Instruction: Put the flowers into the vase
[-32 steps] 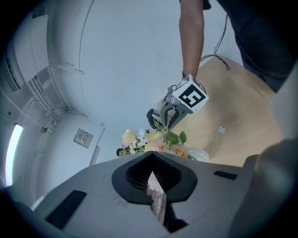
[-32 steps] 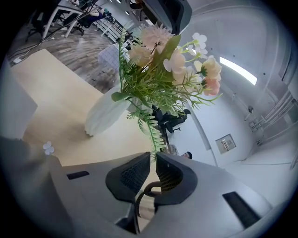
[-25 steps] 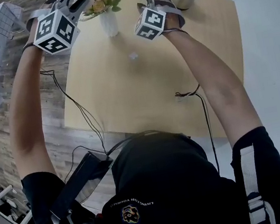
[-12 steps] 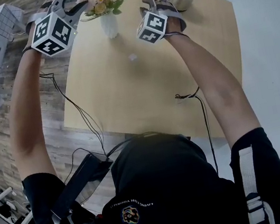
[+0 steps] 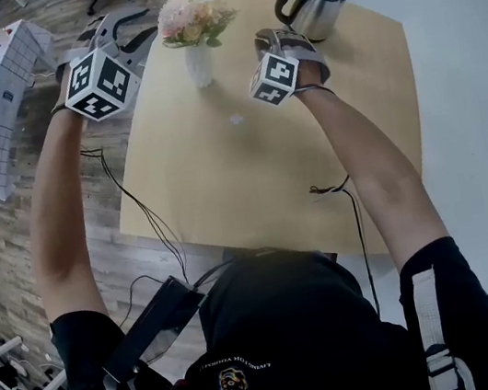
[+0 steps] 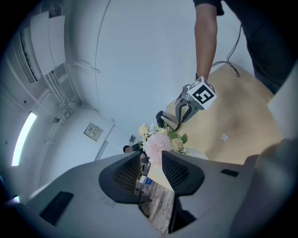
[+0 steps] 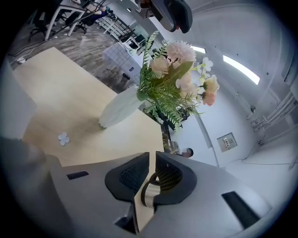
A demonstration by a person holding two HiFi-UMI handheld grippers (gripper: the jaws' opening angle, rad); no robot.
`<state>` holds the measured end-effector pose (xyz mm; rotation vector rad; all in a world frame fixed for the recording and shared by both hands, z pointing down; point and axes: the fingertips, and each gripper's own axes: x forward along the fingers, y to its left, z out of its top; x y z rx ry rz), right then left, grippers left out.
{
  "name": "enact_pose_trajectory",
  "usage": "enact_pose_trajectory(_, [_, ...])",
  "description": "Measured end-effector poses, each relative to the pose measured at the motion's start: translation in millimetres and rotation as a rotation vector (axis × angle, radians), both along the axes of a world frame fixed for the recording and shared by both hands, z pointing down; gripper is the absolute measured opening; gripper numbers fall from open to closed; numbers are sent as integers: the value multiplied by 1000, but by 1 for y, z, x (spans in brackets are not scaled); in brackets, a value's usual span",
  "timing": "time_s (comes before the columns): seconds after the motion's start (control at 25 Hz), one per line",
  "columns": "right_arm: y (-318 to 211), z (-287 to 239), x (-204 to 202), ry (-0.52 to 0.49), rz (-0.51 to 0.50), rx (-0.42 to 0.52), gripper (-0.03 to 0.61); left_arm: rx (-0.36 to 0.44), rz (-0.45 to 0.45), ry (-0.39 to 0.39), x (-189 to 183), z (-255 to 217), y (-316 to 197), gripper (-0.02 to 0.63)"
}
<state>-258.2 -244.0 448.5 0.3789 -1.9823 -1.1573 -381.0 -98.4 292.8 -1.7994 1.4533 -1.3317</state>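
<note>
The left tool [image 6: 151, 158] has just been opening. Its jaws, together a second ago and close against the flowers [image 5: 194, 19], now stand apart with nothing between them. The tool now sits clear of the blooms, off to their left. The right tool [image 7: 152, 160] has just been closing, and its jaws are down to a narrow, empty gap.

Bench [image 5: 251, 179] near half open. Far edge: vase [image 5: 199, 65] with flowers [image 5: 194, 16] centre-left, kettle [image 5: 314, 7] at far right corner, narrow gap between.
</note>
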Motion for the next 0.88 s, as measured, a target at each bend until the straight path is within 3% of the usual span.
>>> enact_pose_trajectory(0.2, [5, -7, 3, -16, -2, 9, 43, -2, -20, 2, -4, 1, 12, 130])
enact_pose_trajectory(0.32, [7, -10, 8, -32, -5, 19, 41, -2, -43, -9, -5, 4, 21, 15])
enact_pose_trajectory(0.36, [8, -12, 10, -37, -5, 21, 38, -7, -50, -11, -5, 6, 23, 6])
enact_pose_trajectory(0.88, [15, -30, 22, -63, -22, 42, 23, -54, -105, 17, -5, 22, 46, 3])
